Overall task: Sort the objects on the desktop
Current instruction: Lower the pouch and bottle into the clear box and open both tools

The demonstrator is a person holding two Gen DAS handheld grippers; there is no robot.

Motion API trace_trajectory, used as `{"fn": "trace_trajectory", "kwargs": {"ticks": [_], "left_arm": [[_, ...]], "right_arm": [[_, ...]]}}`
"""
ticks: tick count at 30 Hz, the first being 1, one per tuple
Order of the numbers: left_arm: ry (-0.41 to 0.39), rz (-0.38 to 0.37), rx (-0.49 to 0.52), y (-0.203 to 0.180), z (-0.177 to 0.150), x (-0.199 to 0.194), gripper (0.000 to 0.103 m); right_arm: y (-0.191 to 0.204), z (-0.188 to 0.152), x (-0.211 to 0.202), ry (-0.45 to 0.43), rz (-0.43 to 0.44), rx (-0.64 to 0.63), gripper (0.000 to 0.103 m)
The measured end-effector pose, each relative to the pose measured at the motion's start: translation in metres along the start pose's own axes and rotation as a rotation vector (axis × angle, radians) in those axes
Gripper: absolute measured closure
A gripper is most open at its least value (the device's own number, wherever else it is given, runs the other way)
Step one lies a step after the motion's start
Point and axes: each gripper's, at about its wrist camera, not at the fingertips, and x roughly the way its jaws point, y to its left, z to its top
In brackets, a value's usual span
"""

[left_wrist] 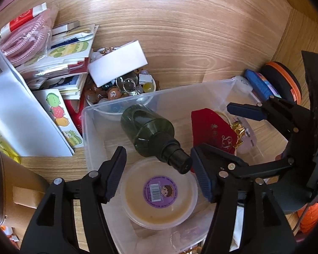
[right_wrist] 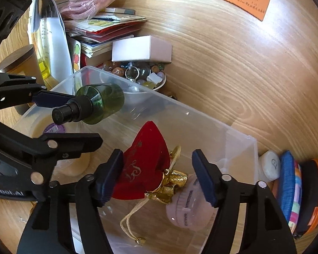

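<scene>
Nearest to the left wrist camera, the left gripper (left_wrist: 158, 174) stands wide open above a clear plastic bin (left_wrist: 89, 127). Between its two fingers, but touching neither pad as far as I can tell, a dark green spray bottle (left_wrist: 148, 131) is tilted, with its black cap pointing toward the camera. Under the cap, a round tub with a purple sticker (left_wrist: 159, 192) lies inside the bin. A red pouch (left_wrist: 212, 131) with gold trim lies deeper in the bin, to the right. Behind the bin stands a bowl of beads and marbles (left_wrist: 118, 91), and a white block (left_wrist: 118, 63) rests on it. A pile of sticker sheets and cards (left_wrist: 61, 63) lies on the wooden desk (left_wrist: 190, 31) at the left.

Close to the right wrist camera, the right gripper (right_wrist: 158, 177) is also open and holds nothing. It hangs over the bin (right_wrist: 239, 148), above the red pouch (right_wrist: 146, 160) and a pink round case (right_wrist: 190, 209) beside it. The left gripper (right_wrist: 74, 120) is seen from the side at the left; the green bottle (right_wrist: 99, 103) is between its fingers, above the bin. Whether the bottle is supported by anything I cannot tell.
</scene>
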Motion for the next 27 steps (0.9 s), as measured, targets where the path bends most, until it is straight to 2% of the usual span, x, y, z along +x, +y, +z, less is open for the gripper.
{"fn": "trace_trajectory", "kwargs": {"ticks": [10, 18, 23, 27], "left_arm": [[-0.015, -0.008, -0.023, 0.007, 0.001, -0.017, 0.036], [-0.035, 0.027, -0.007, 0.000, -0.005, -0.039, 0.036], [-0.090, 0.084, 0.015, -0.009, -0.015, -0.067, 0.028], [-0.128, 0.123, 0.037, -0.016, -0.025, -0.087, 0.021]], "right_arm": [[-0.003, 0.001, -0.015, -0.029, -0.014, -0.010, 0.036], [-0.003, 0.000, -0.041, -0.059, -0.042, -0.016, 0.035], [-0.009, -0.003, -0.061, -0.082, -0.059, 0.007, 0.034], [-0.009, -0.009, -0.084, -0.112, -0.078, 0.019, 0.026]]}}
